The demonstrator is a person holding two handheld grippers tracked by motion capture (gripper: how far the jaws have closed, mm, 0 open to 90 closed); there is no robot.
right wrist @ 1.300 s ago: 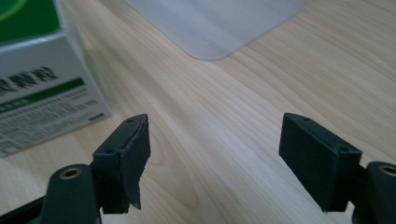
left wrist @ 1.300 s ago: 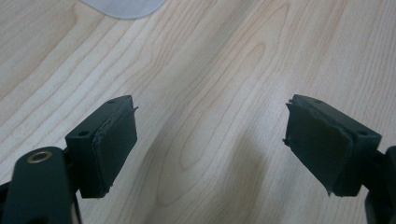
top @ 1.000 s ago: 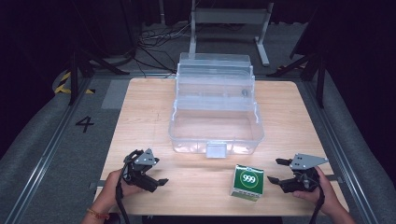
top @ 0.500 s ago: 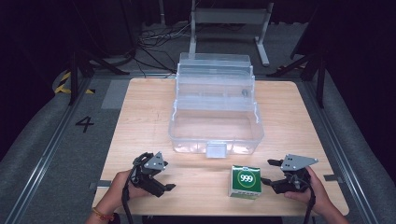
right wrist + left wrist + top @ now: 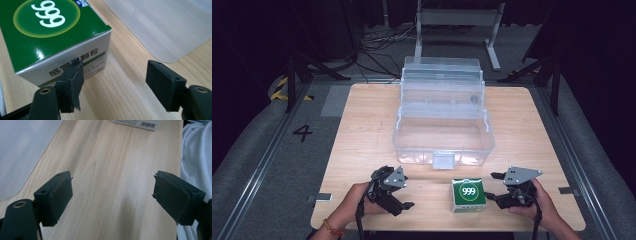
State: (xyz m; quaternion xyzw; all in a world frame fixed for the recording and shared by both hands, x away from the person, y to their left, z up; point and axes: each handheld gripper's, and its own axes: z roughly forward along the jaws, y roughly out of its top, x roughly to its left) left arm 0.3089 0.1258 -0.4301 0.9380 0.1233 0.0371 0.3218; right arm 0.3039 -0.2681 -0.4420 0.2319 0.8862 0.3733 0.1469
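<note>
The green box (image 5: pixel 468 194) marked "999" stands near the table's (image 5: pixel 362 130) front edge, just in front of the clear plastic case (image 5: pixel 443 131), whose lid is open. The right gripper (image 5: pixel 496 187) sits at the box's right side with its jaws spread; they have just been closing a little, yet in the right gripper view the box (image 5: pixel 50 37) lies off to one side of the gap — nothing is between the pads. To do this well, I judge the gripper should shift sideways until the box sits squarely between the jaws, then close on two flat opposite faces, low enough not to crush the flap. The left gripper (image 5: pixel 404 200), jaws spread over bare wood, waits toward the front left corner — free to steady the case.
</note>
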